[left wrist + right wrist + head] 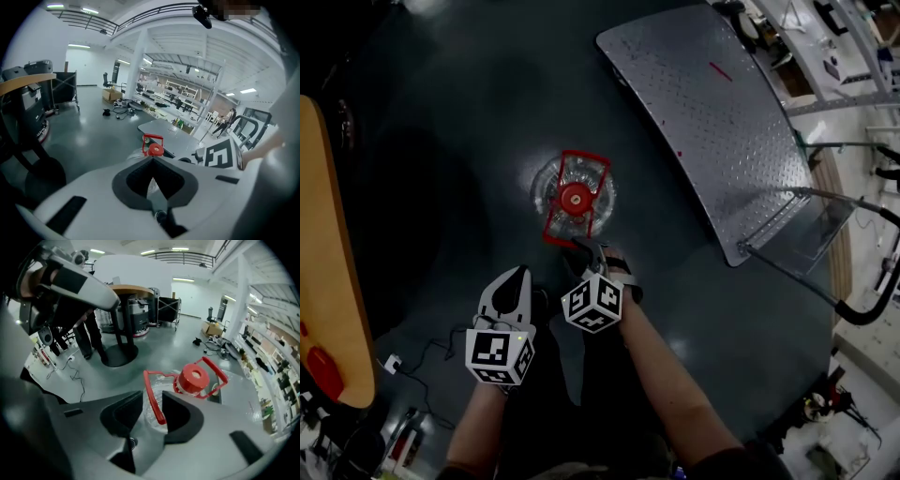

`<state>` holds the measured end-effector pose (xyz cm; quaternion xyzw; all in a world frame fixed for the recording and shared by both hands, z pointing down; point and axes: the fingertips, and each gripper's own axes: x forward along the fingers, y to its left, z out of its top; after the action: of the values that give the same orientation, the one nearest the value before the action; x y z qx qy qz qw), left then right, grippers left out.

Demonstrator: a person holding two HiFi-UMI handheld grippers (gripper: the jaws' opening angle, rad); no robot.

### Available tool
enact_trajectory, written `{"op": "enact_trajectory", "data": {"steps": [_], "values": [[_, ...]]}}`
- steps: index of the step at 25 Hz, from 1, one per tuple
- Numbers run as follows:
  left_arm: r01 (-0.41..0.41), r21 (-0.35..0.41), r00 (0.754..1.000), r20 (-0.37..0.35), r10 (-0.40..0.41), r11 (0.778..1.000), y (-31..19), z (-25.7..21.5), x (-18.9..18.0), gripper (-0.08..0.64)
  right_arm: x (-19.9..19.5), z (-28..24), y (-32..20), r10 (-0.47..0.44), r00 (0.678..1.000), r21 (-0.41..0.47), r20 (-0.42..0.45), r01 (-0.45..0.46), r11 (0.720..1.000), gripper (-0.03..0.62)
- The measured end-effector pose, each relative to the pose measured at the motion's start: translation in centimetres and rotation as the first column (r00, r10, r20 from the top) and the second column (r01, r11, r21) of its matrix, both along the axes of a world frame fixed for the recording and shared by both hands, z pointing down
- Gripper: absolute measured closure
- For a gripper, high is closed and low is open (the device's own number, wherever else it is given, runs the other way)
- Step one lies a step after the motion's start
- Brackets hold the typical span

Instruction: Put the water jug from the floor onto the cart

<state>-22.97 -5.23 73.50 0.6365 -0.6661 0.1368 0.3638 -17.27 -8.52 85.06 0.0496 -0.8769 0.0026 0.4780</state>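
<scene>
The clear water jug (pixel 573 197) with a red cap and a red carry handle stands upright on the dark floor. Just right of it lies the cart (pixel 712 122), a low metal tread-plate deck. My right gripper (pixel 586 249) reaches the jug's near side. In the right gripper view it (pixel 152 401) is open, and the near bar of the red handle (pixel 155 405) lies in the gap between the pads. The red cap (pixel 193 377) shows beyond. My left gripper (pixel 517 275) hangs left of the jug, apart from it, and looks shut (pixel 152 160) and empty; the jug (pixel 154 150) stands beyond its tips.
A round wooden table (pixel 323 272) stands at the left, its dark base (pixel 117 355) on the floor. Cables (pixel 422 361) lie near my feet. The cart's tubular push handle (pixel 853 309) rises at its near right end. Shelves and clutter line the right wall.
</scene>
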Motion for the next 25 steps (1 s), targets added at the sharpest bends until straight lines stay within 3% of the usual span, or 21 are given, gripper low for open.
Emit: {"op": "enact_trajectory", "data": {"steps": [6,13,16,20,25], "values": [[0.018,-0.019,1.0,-0.011,-0.019,1.0,0.0,1.1,-0.5,0.558,-0.9,2.2,-0.6,-0.088,0.994,0.026,-0.066,0.09,0.996,0.491],[0.03,-0.038,0.999,-0.019,-0.031,0.999,-0.1,1.9,-0.9,0.558,-1.2,4.5,0.2,-0.214,0.958,0.074,-0.191,0.232,0.97,0.494],[0.031,-0.04,0.999,-0.023,-0.032,0.999,-0.1,2.0,-1.0,0.558,-1.6,4.3,0.0,-0.213,0.959,0.084,-0.189,0.231,0.969,0.557],[0.032,-0.042,0.999,-0.026,-0.033,0.999,-0.2,2.0,-1.1,0.558,-1.7,3.4,0.0,-0.164,0.973,0.003,-0.161,0.167,0.986,0.56],[0.032,-0.043,0.999,-0.025,-0.033,0.999,-0.7,2.2,-1.3,0.558,-2.2,2.5,-0.3,-0.151,0.981,-0.081,-0.126,0.141,0.987,0.56]]}}
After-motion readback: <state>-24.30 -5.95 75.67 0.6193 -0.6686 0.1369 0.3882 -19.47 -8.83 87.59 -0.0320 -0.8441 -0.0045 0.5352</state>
